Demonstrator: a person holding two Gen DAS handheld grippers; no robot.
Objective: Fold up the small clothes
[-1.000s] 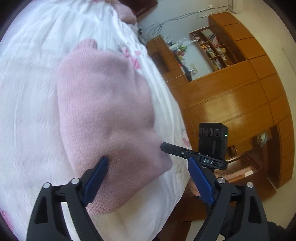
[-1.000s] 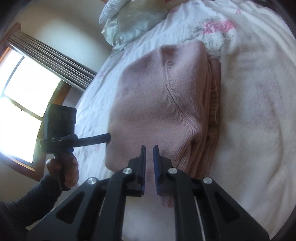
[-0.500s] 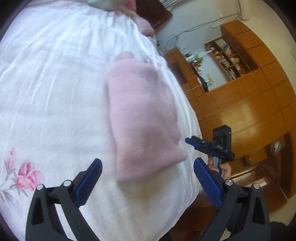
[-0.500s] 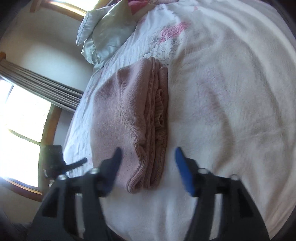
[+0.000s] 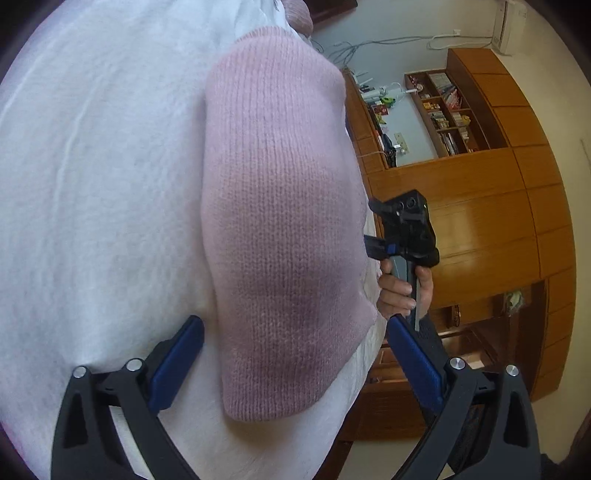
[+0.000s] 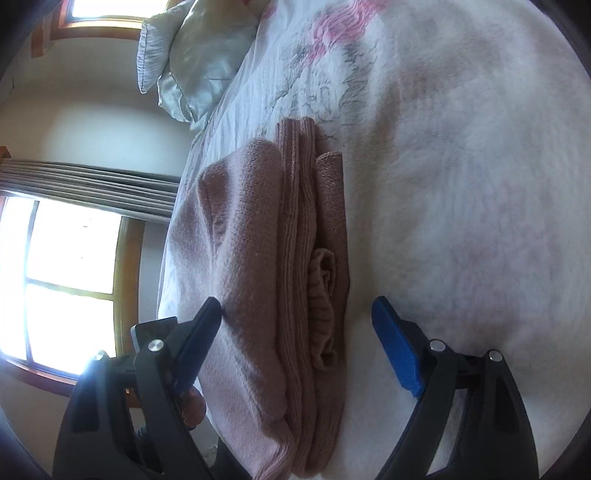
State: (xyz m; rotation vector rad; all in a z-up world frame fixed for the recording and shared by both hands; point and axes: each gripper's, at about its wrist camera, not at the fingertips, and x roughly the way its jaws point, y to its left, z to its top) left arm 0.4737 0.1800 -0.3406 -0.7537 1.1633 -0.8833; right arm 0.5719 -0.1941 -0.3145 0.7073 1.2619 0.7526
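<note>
A folded pink knit sweater lies on the white bedspread near the bed's edge. My left gripper is open, its blue pads on either side of the sweater's near end without touching it. In the right wrist view the sweater shows its stacked folded layers edge-on. My right gripper is open and straddles that end of the stack. The left wrist view shows the right gripper beside the sweater's far side, held by a hand.
A wooden wardrobe with shelves stands beyond the bed's edge. A pillow lies at the head of the bed, under a bright window with a curtain. The bedspread has a pink flower print.
My right gripper went from shut to open over the last second. Both grippers pulled back from the sweater, then came in close at its two ends. The sweater lies still.
</note>
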